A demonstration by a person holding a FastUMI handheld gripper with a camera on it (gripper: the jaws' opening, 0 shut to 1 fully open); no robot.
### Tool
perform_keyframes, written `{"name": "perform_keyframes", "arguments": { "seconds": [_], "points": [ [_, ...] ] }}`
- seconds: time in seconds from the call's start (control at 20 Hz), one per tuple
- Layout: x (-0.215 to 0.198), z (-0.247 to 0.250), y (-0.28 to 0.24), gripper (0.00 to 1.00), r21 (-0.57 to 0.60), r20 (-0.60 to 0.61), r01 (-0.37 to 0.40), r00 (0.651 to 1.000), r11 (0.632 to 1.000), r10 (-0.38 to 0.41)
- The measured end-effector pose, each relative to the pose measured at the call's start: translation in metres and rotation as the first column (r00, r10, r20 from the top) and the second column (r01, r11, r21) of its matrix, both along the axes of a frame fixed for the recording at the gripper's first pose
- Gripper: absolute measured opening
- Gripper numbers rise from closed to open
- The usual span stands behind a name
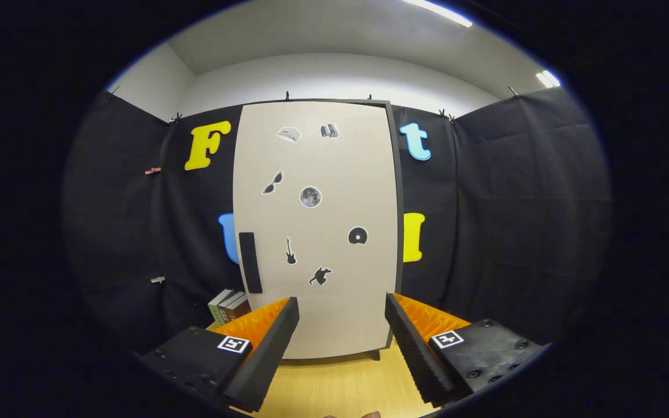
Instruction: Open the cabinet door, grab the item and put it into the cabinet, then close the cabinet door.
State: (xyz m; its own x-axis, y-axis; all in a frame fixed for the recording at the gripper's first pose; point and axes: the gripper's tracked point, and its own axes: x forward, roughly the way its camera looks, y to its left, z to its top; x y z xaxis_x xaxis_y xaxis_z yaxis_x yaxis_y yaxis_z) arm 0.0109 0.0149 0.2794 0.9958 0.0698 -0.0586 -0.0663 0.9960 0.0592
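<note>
A tall beige cabinet (317,232) stands straight ahead of me with its door (334,174) shut. Several small stickers dot the door. A black vertical handle (250,262) sits at the door's left edge, low down, just above and beyond my left finger. A few books (229,306) stand upright on the wooden table (340,383) left of the cabinet, partly hidden behind my left finger. My gripper (341,313) is open, its two black-padded fingers spread wide with nothing between them, short of the door.
Black cloth walls close in the booth on both sides and behind the cabinet. Small clips hang on the left cloth (153,170). Bare wooden tabletop runs between my fingers up to the cabinet's foot.
</note>
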Motion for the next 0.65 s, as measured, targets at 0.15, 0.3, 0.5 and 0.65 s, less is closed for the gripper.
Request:
{"name": "perform_keyframes", "arguments": {
  "seconds": [0.15,0.3,0.5,0.65],
  "points": [
    [-0.0003,0.0002,0.0005,0.97,0.001,0.001,0.000,1.000,1.000,0.000],
    [-0.0012,0.0003,0.0015,0.97,0.001,0.000,-0.001,1.000,1.000,0.001],
    [-0.0018,-0.0004,0.0026,0.97,0.001,0.001,-0.003,1.000,1.000,0.003],
    [-0.0031,-0.0003,0.0036,0.97,-0.001,0.000,-0.004,1.000,1.000,0.004]
  ]
}}
